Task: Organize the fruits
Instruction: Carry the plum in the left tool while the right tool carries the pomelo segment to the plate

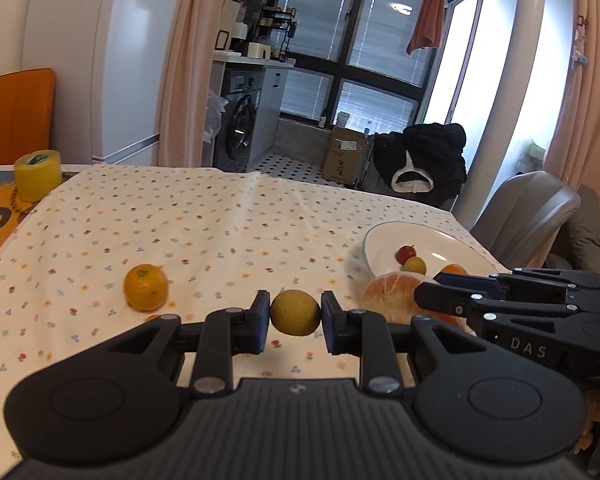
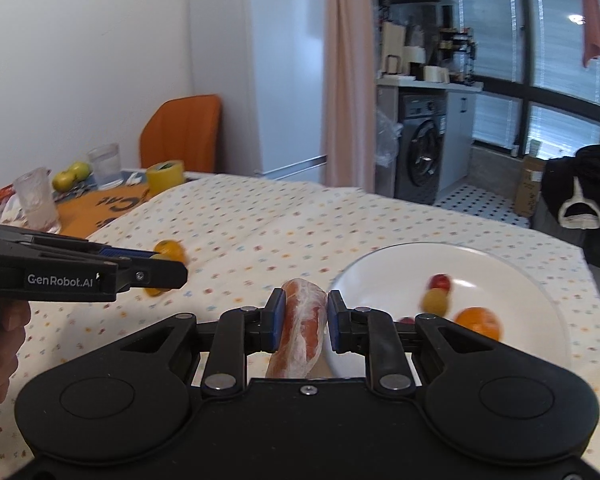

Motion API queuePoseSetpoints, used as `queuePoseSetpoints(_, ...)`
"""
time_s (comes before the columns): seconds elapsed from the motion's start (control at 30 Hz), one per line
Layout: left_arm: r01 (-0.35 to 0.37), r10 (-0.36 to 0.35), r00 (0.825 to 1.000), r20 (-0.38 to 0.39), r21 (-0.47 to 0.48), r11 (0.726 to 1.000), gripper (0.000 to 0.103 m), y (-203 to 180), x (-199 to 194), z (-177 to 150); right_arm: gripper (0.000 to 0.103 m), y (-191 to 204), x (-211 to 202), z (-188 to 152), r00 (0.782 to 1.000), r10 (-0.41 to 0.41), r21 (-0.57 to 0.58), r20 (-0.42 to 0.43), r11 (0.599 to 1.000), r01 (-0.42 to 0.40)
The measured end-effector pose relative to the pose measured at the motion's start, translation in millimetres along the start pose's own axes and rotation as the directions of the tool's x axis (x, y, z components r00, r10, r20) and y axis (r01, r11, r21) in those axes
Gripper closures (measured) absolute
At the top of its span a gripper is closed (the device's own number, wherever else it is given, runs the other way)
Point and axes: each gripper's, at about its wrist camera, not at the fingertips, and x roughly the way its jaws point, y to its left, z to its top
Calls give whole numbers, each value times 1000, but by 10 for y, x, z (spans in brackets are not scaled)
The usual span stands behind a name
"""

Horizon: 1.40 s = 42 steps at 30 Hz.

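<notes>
Left wrist view: over the flowered tablecloth (image 1: 180, 216), my white plate (image 1: 384, 240) carries three small fruits at the right. Just before it, my right gripper (image 2: 307, 320) is clenched on a plastic-wrapped orange fruit (image 2: 304, 320). My left gripper (image 1: 295, 316) grasps a yellow-green fruit (image 1: 295, 312), with an orange (image 1: 145, 287) lying near its left.

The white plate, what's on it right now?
The white plate holds a red fruit, a yellow-green fruit and an orange. Another reddish piece peeks out, mostly covered by the right claw, so I can't identify it.
</notes>
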Motion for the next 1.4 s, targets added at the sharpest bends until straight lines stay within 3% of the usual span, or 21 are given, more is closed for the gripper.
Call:
queuePoseSetpoints(0.6, 84, -82, 996, -24, 75, 994, 78, -547, 324, 222, 83, -755, -241, -17, 983, -177, 102, 58, 980, 170)
queuePoseSetpoints(1.27, 169, -156, 981, -119, 106, 980, 78, -901, 715, 139, 84, -1145, -238, -203, 969, -246, 153, 35, 959, 238)
queuePoseSetpoints(1.4, 152, -136, 981, -138, 113, 982, 72, -919, 750, 118, 84, -1189, -207, -244, 966, -258, 165, 24, 954, 251)
